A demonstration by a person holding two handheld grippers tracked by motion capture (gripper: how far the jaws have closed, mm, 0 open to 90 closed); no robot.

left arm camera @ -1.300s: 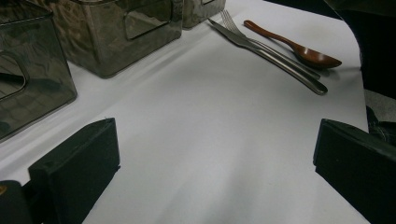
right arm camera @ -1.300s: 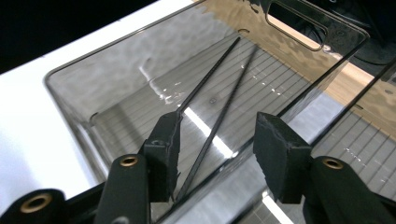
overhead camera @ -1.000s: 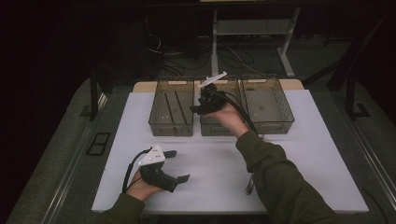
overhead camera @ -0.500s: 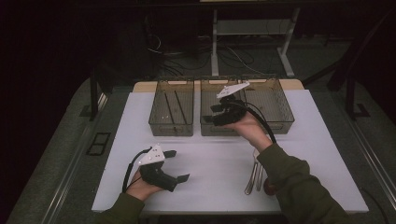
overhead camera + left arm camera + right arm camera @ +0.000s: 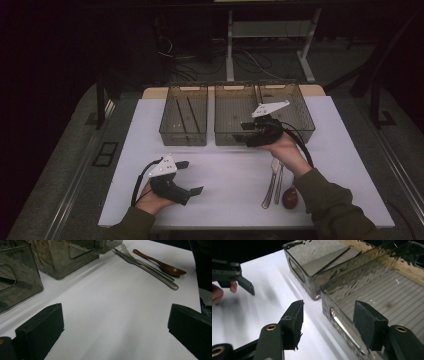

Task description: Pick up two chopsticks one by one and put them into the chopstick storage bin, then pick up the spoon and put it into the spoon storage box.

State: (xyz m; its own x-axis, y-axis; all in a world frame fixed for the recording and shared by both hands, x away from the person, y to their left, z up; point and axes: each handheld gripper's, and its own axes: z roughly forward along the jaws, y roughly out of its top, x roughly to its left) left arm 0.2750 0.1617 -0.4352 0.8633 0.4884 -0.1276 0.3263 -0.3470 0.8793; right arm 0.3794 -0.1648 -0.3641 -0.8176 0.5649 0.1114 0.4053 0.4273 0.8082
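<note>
In the high view the room behind the white table [image 5: 235, 175] is almost black; only cables and the legs of a metal frame can be made out on the floor, and the person is cut off at the bottom edge, sleeves and hands alone in frame. Three smoky, see-through plastic bins stand in a row at the table's far edge: the left bin [image 5: 184, 121] holds two thin dark sticks, the middle bin [image 5: 235, 122] sits just beside it, and the right bin [image 5: 292, 107] is partly covered by the right gripper [image 5: 248, 134], which hovers at the middle bin's near wall with its jaws partly apart and nothing between them. Near that hand, towards the table's front edge, lie a steel knife [image 5: 270, 182], a fork [image 5: 278, 177] and a brown wooden spoon [image 5: 290, 196], the spoon's handle hidden by the forearm. The left gripper [image 5: 190, 176] rests well to the left of the bins' row, jaws wide and empty. In the left gripper view the matte black jaws frame bare white tabletop; the knife [image 5: 150, 270], fork [image 5: 140, 261] and glossy spoon [image 5: 162, 265] lie side by side beyond, bins cut off at top left. In the right gripper view the jaws straddle the ribbed middle bin's [image 5: 372, 285] near wall without touching it.
</note>
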